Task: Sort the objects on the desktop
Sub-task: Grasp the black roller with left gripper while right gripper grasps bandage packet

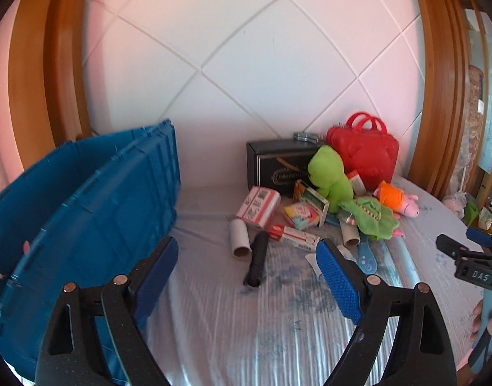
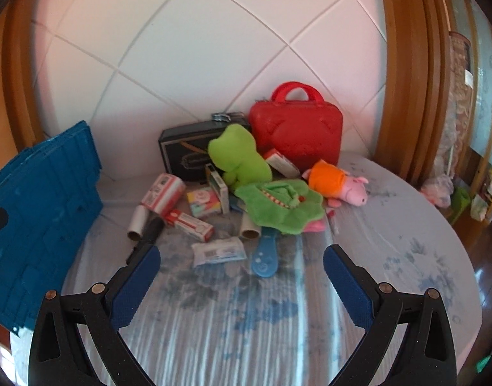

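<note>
A pile of small things lies at the back of the table: a green frog plush [image 2: 237, 157], a green crocodile cloth toy [image 2: 282, 204], a pink pig plush in orange [image 2: 339, 185], a red toothpaste box [image 2: 189, 222], a black cylinder [image 1: 258, 259], a blue comb [image 2: 265, 259] and a clear packet [image 2: 218, 251]. A blue crate [image 1: 85, 199] stands at the left; it also shows in the right wrist view [image 2: 37, 225]. My left gripper [image 1: 247, 257] is open and empty, just before the black cylinder. My right gripper [image 2: 241, 265] is open and empty, in front of the packet and comb.
A red case [image 2: 295, 128] and a black box [image 2: 184, 154] stand against the white tiled wall. Cardboard tubes [image 1: 239, 236], a striped roll [image 2: 162, 193] and card boxes [image 2: 204, 204] lie in the pile. The right gripper shows at the left view's right edge [image 1: 470, 257].
</note>
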`<state>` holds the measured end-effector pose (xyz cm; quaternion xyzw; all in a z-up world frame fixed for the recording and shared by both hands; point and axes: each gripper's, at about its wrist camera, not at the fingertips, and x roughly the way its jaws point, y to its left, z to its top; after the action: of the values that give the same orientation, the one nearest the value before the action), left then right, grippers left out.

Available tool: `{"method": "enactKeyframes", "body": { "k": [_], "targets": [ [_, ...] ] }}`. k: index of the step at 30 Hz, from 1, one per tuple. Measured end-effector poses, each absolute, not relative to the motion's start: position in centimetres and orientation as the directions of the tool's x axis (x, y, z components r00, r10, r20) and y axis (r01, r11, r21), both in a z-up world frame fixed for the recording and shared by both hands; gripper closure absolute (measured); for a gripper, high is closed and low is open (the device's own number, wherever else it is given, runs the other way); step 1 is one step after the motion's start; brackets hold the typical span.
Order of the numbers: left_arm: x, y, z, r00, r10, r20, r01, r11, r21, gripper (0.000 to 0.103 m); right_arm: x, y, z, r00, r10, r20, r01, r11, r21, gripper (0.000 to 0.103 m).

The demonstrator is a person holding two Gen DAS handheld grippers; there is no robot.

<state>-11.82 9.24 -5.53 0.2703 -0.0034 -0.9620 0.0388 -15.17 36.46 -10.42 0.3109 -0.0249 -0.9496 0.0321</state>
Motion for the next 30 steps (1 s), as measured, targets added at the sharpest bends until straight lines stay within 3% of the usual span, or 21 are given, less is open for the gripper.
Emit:
{"method": "enactKeyframes", "body": {
  "k": [7,16,27,29,30],
  "targets": [
    [-15.8,9.7,-11.0,-0.749,-0.133,-0.649,0.145,-0.989,0.035,0.015,-19.6,40.0,-15.0,-0.724,-0.109,-0.681,0.077,-0.994,0.076,0.0],
    [-20.7,7.2,-19.3,-0.595,-0.152,-0.789,0.181,-0.982,0.053,0.015,-25.3,37.5,-22.2,-0.587,-0.181,-0.789,0.16,-0.981,0.106,0.0],
    [-33.0,7.7,-26.0,-0.551,-0.109,-0.827,0.079,-0.994,0.079,0.017,-33.0,34.0,-27.2,-0.492,-0.176,-0.852,0.196,-0.977,0.089,0.0],
    [-35.3,8.1,-27.5,-0.535,-0.092,-0.84,0.055,-0.996,0.074,0.022,-34.5,33.3,-27.9,-0.483,-0.172,-0.858,0.203,-0.976,0.081,0.006],
    [-36.0,8.2,-28.1,-0.527,-0.084,-0.846,0.047,-0.996,0.069,0.026,-35.2,32.9,-28.2,-0.483,-0.164,-0.86,0.207,-0.976,0.07,0.024]
  ]
}}
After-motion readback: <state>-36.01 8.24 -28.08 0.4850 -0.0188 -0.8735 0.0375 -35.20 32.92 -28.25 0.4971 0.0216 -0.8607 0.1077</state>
